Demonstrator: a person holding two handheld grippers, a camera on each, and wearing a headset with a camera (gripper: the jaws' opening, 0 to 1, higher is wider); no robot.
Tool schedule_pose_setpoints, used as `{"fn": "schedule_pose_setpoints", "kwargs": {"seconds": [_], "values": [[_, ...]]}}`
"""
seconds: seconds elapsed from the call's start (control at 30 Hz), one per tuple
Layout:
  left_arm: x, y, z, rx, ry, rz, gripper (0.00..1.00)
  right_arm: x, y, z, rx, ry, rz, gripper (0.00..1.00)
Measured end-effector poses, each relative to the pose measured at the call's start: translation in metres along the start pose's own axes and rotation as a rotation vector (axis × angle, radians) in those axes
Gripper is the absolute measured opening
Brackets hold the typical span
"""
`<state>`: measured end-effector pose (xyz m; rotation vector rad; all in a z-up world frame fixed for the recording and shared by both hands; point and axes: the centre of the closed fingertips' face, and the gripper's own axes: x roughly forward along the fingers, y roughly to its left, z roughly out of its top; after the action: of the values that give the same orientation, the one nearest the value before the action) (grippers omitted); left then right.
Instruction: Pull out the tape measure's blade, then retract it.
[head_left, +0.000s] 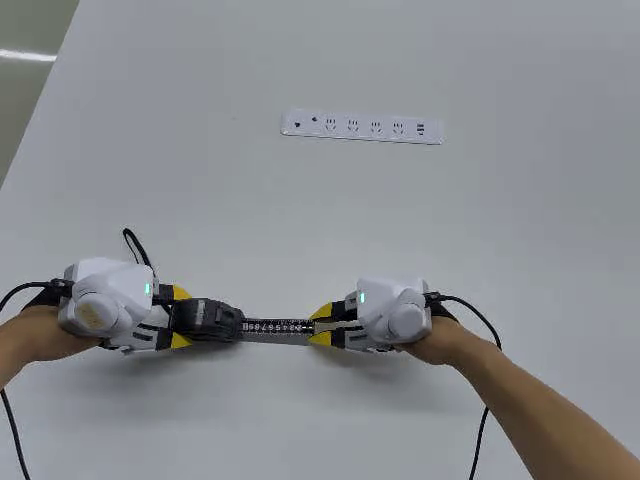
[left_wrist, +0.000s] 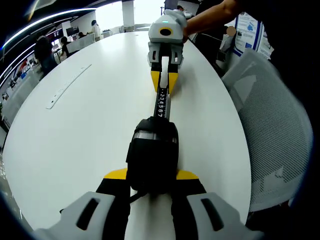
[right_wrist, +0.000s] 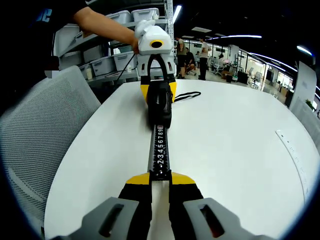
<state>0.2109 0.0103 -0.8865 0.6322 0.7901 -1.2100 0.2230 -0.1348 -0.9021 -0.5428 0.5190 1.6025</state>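
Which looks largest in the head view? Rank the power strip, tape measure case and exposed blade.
1. power strip: largest, though farthest from the camera.
2. tape measure case.
3. exposed blade: slightly longer than the case but far thinner, so smallest overall.

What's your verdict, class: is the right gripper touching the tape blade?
Touching. The right gripper view shows the right gripper pinching the blade by its end between its yellow tips.

Black tape measure (head_left: 212, 319), case clamped in the left gripper (head_left: 180, 317). Its dark blade (head_left: 278, 327) with white numerals is drawn out a short way, straight and level, tip end pinched by the right gripper (head_left: 321, 326).
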Motion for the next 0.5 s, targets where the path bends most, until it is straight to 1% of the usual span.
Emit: {"fn": "schedule_pose_setpoints", "kwargs": {"seconds": [0.5], "values": [[-0.0008, -0.0003, 0.0011, 0.003, 0.000, -0.002, 0.27, -0.0070, 0.0002, -0.0052, 0.008, 0.004, -0.002, 0.09]]}}
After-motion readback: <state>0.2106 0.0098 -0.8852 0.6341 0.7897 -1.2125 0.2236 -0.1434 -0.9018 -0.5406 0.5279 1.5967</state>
